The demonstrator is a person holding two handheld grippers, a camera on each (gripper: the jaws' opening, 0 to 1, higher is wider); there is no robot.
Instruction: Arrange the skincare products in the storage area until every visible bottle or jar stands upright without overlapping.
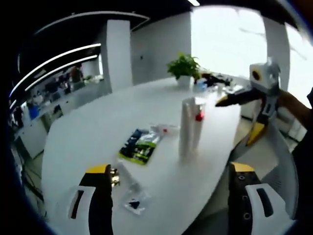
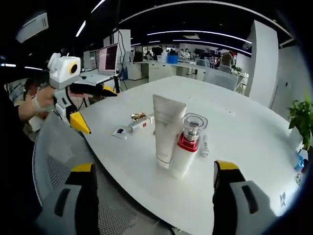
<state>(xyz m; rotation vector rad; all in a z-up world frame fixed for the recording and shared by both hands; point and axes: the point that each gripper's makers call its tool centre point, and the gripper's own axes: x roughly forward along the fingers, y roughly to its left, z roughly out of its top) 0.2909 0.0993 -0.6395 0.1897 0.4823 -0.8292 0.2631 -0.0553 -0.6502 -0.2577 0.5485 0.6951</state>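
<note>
White table (image 1: 146, 105), open-plan office

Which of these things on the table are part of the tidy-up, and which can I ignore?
Job:
tall white squeeze tube
clear-capped bottle with red collar
small white gold-capped tube lying flat

Ignore:
green and black flat packet
potted green plant

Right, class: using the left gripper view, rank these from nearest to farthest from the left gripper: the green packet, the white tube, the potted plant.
1. Green packet, lying flat just ahead of the left gripper.
2. White tube, standing mid-table.
3. Potted plant, at the table's far end.
</note>
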